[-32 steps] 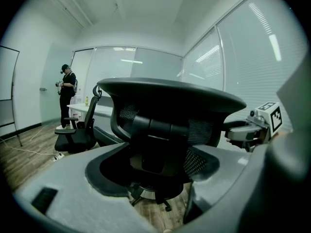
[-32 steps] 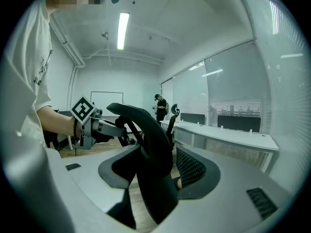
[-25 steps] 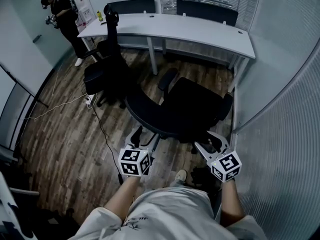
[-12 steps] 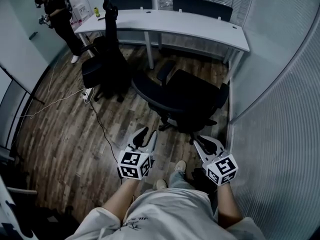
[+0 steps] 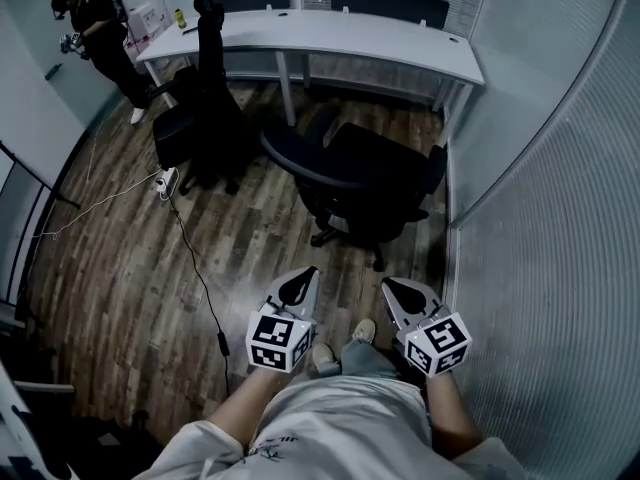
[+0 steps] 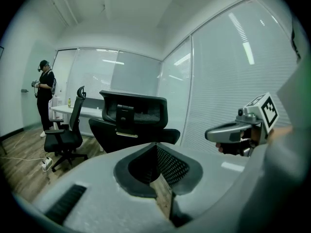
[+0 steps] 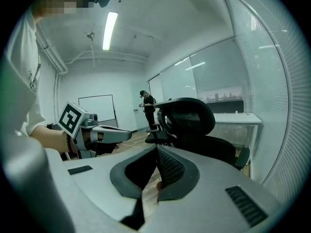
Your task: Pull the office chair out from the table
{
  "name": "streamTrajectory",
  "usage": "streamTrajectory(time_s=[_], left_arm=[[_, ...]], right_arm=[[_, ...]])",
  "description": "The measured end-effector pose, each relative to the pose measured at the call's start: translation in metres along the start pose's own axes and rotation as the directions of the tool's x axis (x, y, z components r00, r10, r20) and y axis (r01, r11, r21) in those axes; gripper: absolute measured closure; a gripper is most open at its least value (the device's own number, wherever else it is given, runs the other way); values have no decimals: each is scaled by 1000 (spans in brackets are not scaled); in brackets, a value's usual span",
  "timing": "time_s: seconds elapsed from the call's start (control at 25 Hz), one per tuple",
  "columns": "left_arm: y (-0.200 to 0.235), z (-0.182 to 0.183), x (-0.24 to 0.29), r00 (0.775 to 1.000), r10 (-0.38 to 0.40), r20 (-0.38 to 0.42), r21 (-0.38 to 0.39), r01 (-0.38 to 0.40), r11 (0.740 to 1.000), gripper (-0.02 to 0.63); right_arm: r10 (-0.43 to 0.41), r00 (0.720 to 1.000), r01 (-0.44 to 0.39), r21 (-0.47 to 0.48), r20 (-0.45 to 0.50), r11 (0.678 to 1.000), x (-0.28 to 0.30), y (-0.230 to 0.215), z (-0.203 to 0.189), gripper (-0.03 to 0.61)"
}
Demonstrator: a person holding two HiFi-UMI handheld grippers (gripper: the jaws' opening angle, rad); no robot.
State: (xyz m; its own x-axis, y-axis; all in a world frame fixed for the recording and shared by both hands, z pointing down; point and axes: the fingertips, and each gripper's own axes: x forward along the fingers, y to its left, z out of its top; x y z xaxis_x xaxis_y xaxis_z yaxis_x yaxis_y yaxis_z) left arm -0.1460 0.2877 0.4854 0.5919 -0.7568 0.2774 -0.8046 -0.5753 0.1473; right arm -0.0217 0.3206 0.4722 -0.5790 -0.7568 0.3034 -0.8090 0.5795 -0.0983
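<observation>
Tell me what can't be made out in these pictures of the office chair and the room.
- Office chair base: head view, mostly hidden under its own seat and backrest.
- Far chairs: head view, only the backrests show above the table.
- Small item on the table's left end: head view, too small to identify.
- What the standing person holds: head view, too small to tell.

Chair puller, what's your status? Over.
Left tool, right tool just closed, both empty. Office chair clear of table, standing free. Second chair and floor cable leftward, apart.
</observation>
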Motion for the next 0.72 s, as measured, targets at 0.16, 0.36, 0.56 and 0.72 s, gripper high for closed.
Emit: streamTrajectory(time_s=[0.16,0.36,0.56,0.72], left_arm=[[-14,-2,-8,1000,-28,0,-21,28,999,603],[-28,-7,-16,999,-50,-16,-15,50,999,603],[-28,-6,-16,999,-35,-15,-18,34,999,603],[-30,-3,-9,1000,-17,-21,-24,17,1000,603]], right_arm=[[-1,1000,2,15,-11,1000,-2,13,1,571],[33,999,-33,9,3,999,-6,25,3,571],[54,999,-54,18,8,998,-3,23,3,571],[64,998,-64,24,16,998,-4,15,6,571]])
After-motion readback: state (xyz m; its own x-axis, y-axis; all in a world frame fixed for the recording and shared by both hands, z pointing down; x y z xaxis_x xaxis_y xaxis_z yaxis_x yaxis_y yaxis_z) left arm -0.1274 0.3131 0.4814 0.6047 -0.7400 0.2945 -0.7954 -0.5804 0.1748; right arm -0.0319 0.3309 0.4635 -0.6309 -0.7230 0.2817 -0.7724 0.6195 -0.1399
